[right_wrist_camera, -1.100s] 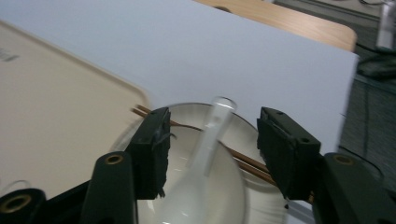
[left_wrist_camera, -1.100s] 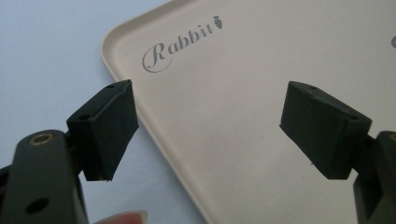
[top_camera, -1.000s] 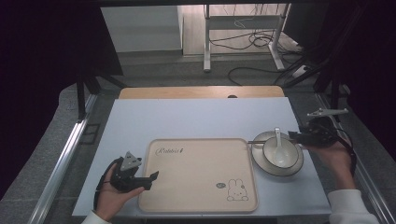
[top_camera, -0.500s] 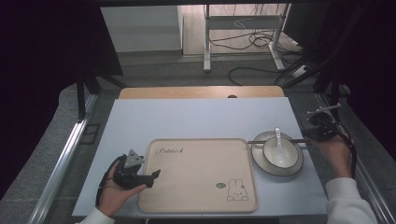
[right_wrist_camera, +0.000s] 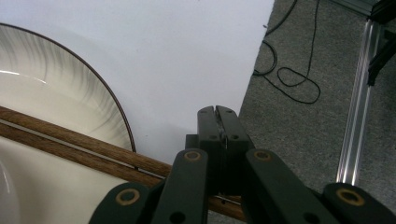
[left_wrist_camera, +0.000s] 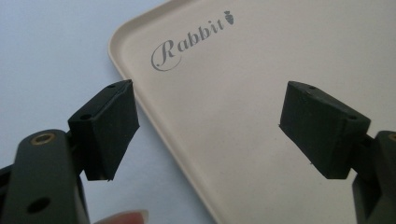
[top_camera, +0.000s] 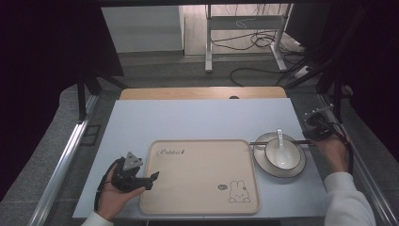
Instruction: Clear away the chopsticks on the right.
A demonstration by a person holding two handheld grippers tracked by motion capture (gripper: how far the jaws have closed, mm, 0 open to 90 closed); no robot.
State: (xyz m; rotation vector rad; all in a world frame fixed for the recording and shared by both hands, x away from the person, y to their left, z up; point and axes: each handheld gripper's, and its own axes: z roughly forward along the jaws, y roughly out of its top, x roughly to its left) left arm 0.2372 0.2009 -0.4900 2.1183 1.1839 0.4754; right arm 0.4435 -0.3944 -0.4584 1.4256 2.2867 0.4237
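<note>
Left gripper (top_camera: 153,178) lay low at the near left of the pale blue bench (top_camera: 197,120), cradled in the person's left hand (top_camera: 115,195), its black jaws spread wide with nothing between them. In the left gripper view those jaws straddled the left rim of the beige rectangular plastic tray (left_wrist_camera: 261,116), one over the bench and one over the tray, near the grey "Rabbit" lettering (left_wrist_camera: 191,39) printed on it. From the high view the tray sat in the middle of the bench, a small rabbit drawing (top_camera: 237,193) at its near right corner.

Just right of the tray stood a round white plate with a dark rim (top_camera: 261,162), carrying a white ceramic bowl (top_camera: 292,159) with a white spoon (top_camera: 280,143) resting in it. A pair of dark brown wooden chopsticks (top_camera: 273,142) lay across the far part of the plate, touching it, pointing towards the right edge of the bench.

At the far right, the right gripper (top_camera: 311,141), held in the person's right hand (top_camera: 331,150), had its jaws pressed together on the right ends of the chopsticks (right_wrist_camera: 84,149), over the bench's edge, beside grey carpeted floor (right_wrist_camera: 308,116).
</note>
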